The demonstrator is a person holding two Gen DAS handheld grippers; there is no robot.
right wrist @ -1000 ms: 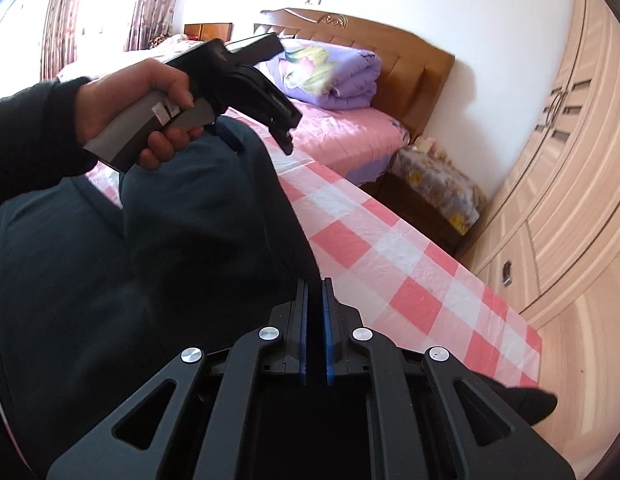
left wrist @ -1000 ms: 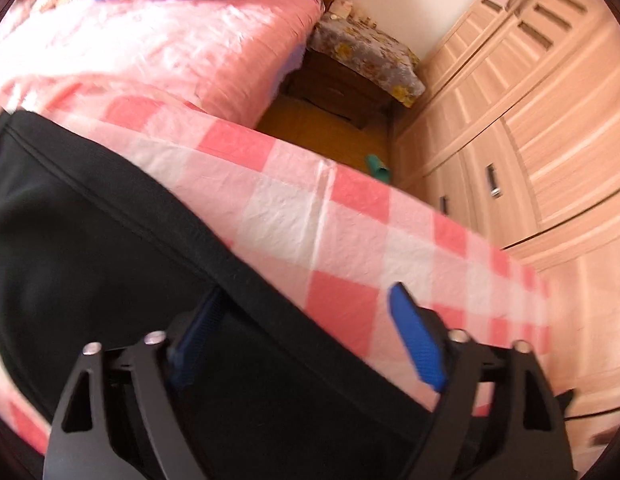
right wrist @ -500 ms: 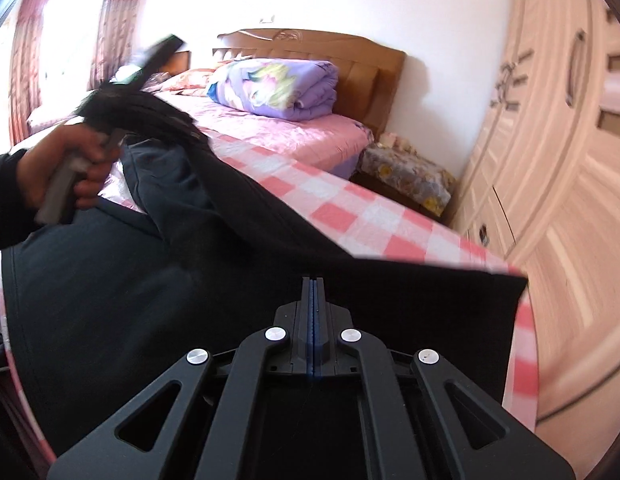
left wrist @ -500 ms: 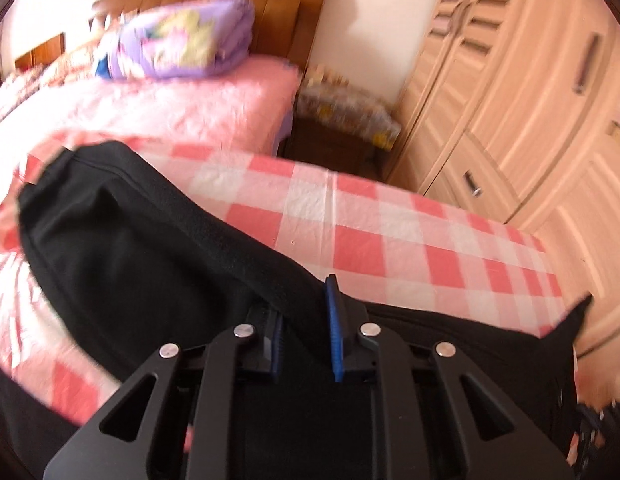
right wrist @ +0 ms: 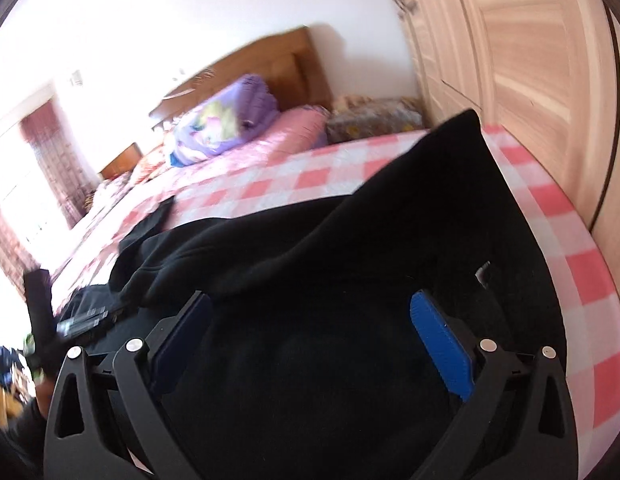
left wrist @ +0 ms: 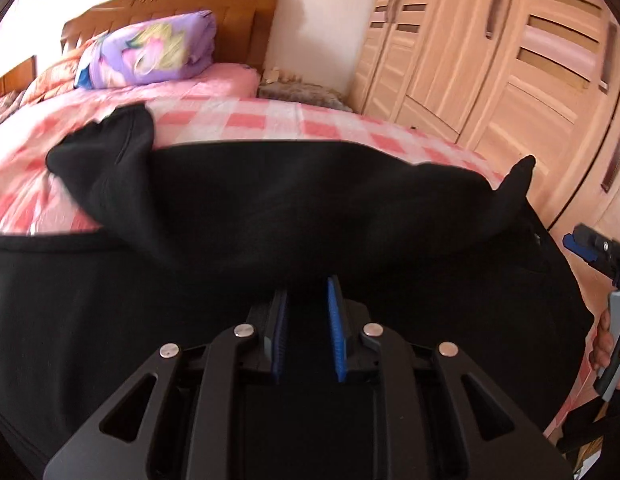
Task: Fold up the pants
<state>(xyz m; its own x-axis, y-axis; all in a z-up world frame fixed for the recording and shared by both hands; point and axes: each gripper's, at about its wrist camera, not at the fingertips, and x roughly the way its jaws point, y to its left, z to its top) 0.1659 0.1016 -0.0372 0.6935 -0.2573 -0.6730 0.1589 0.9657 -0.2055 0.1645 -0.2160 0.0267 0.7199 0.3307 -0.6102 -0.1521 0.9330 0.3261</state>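
Two black grippers over soft, matte black fabric pants [left wrist: 270, 208]: left gripper [left wrist: 306, 308] jaws opening, narrow gap apparently empty; right gripper [right wrist: 310, 332] jaws opening wide, gripping nothing.

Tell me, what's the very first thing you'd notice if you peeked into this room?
The big black pants spread over the pink checked bedspread, filling the middle of both views. Behind them, a purple flowery quilt sits rolled up against the wooden headboard. Up close, the right hand-held gripper stands wide open with bright blue pads over the cloth, while the left hand-held gripper is opening, its jaws only a little apart.
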